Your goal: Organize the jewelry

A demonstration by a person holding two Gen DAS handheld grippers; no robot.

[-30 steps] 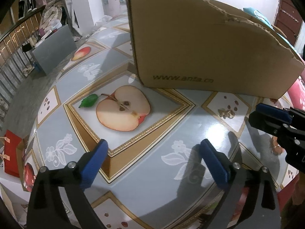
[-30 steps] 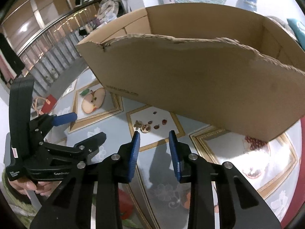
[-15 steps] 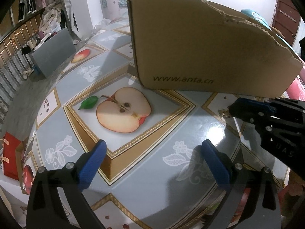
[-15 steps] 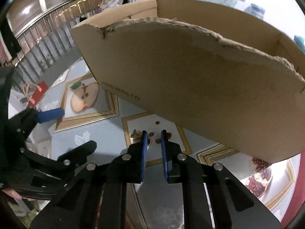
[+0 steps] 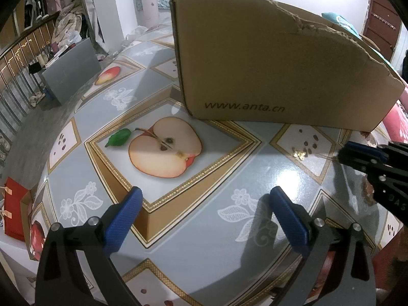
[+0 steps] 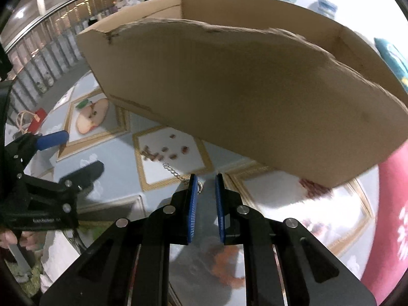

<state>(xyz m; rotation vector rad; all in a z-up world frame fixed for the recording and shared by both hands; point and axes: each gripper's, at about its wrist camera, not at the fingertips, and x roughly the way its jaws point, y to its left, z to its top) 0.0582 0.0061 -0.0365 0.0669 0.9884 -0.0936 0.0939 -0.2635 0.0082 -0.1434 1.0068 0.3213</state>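
Observation:
A gold necklace lies with its pendant cluster [image 5: 298, 154] [image 6: 150, 155] on a white tile of the printed tablecloth, just in front of the cardboard box [image 5: 267, 58] [image 6: 242, 97]. Its thin chain [image 6: 176, 172] stretches from the cluster to my right gripper [image 6: 205, 178] [image 5: 343, 153]. That gripper's blue pads stand nearly together, with the chain's end ring caught at the left pad. My left gripper [image 5: 204, 211] [image 6: 74, 153] hovers wide open over the tablecloth near the apple print, holding nothing.
The box is open-topped with a torn front wall and fills the back of the table. A red cushion [image 6: 392, 216] lies at the right. A red paper bag [image 5: 14, 209] sits off the table's left edge, and a hand [image 6: 7, 237] grips the left tool.
My right gripper narrowed its jaws over the gold cluster, then drew back, pulling the chain out straight. The left gripper has stayed where it was, still open.

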